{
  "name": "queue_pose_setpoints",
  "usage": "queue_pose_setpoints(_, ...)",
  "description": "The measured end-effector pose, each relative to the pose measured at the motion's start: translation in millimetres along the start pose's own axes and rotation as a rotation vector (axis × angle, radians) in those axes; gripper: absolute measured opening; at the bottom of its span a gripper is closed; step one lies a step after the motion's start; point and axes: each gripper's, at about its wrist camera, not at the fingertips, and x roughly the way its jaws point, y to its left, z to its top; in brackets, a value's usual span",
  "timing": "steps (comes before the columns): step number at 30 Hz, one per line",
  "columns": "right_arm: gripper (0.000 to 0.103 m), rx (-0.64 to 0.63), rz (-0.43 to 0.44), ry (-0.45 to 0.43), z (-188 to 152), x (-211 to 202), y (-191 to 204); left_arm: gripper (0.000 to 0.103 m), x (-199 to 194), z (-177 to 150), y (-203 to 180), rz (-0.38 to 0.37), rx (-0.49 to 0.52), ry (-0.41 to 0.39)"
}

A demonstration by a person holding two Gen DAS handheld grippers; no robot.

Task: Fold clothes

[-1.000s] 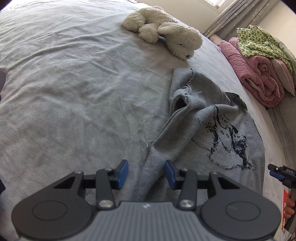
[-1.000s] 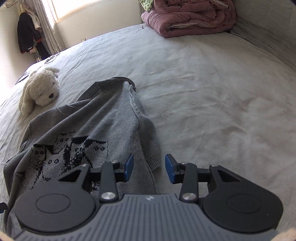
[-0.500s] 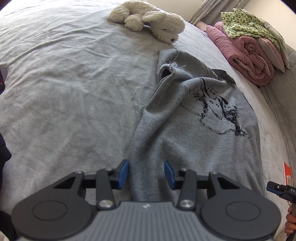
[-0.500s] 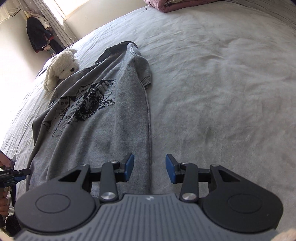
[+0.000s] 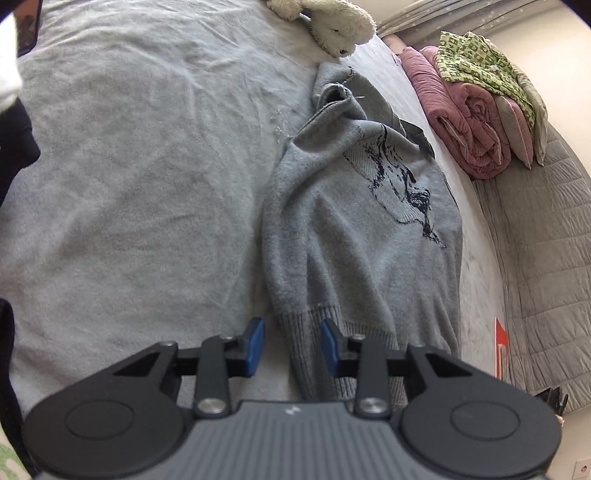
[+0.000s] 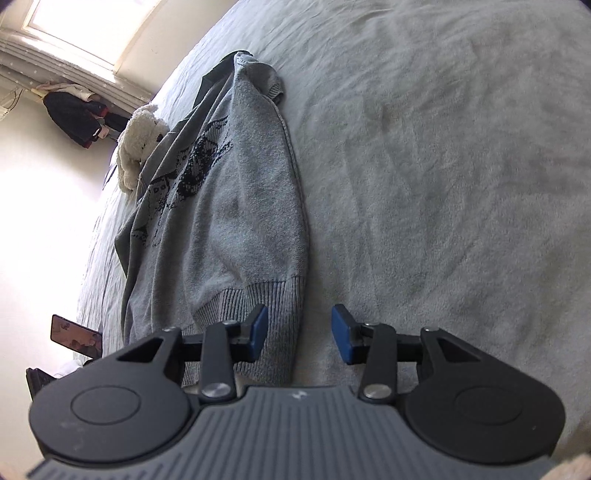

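A grey knit sweater [image 5: 354, 236] with a dark printed figure lies lengthwise on the grey bed, its sleeves bunched over the body. Its ribbed hem [image 5: 314, 347] is nearest me. My left gripper [image 5: 291, 347] is open, and the hem's left corner lies between its blue pads. In the right wrist view the same sweater [image 6: 229, 206] stretches away, and its ribbed hem [image 6: 273, 325] has its right corner between the blue pads of my open right gripper [image 6: 299, 332]. Neither gripper has closed on the cloth.
A white plush dog [image 5: 332, 18] lies past the sweater's collar. Rolled pink bedding [image 5: 465, 125] with a green patterned garment [image 5: 480, 59] sits at the far right. A phone [image 6: 75, 336] lies at the bed's left edge. The grey bedspread [image 6: 443, 184] stretches wide on the right.
Both grippers have drawn back along the sweater from its middle to the ribbed hem, each now straddling one hem corner. Their jaws stayed open.
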Motion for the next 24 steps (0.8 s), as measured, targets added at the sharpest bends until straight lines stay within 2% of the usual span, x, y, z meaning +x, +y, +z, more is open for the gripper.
queue_pose_setpoints(3,0.044,0.031,0.041,-0.016,-4.4,4.1,-3.6,0.029,1.6,-6.9,0.8,-0.013,0.002,0.001)
queue_pose_setpoints(7,0.043,-0.009,0.053,-0.023,-12.7,9.4,7.3,0.027,2.8,-11.8,-1.7,-0.003,0.028,-0.016)
queue_pose_setpoints(9,0.037,-0.068,0.04,-0.024,-18.4,15.7,17.7,0.02,1.7,-11.6,-2.8,-0.006,0.031,-0.02)
queue_pose_setpoints(10,0.025,-0.093,0.027,-0.032,-20.7,18.2,20.9,0.017,1.2,-11.6,-3.3,-0.008,0.032,-0.022)
queue_pose_setpoints(11,0.015,-0.102,0.018,-0.038,-22.1,19.8,21.6,0.007,0.6,-11.5,-3.9,-0.01,0.033,-0.024)
queue_pose_setpoints(13,0.01,-0.122,0.001,-0.051,-24.4,20.5,22.9,0.003,-0.5,-11.4,-4.9,-0.014,0.036,-0.028)
queue_pose_setpoints(16,0.009,-0.172,-0.034,-0.093,-25.0,7.1,26.3,0.002,-4.2,-11.6,-7.3,-0.018,0.049,-0.038)
queue_pose_setpoints(19,0.008,-0.228,-0.086,-0.134,-19.9,-9.1,31.4,0.002,-17.9,-14.4,-12.8,-0.02,0.103,-0.067)
queue_pose_setpoints(24,0.008,-0.305,-0.159,-0.184,-12.5,-31.2,41.0,0.002,-39.8,-19.7,-15.1,-0.073,0.155,-0.085)
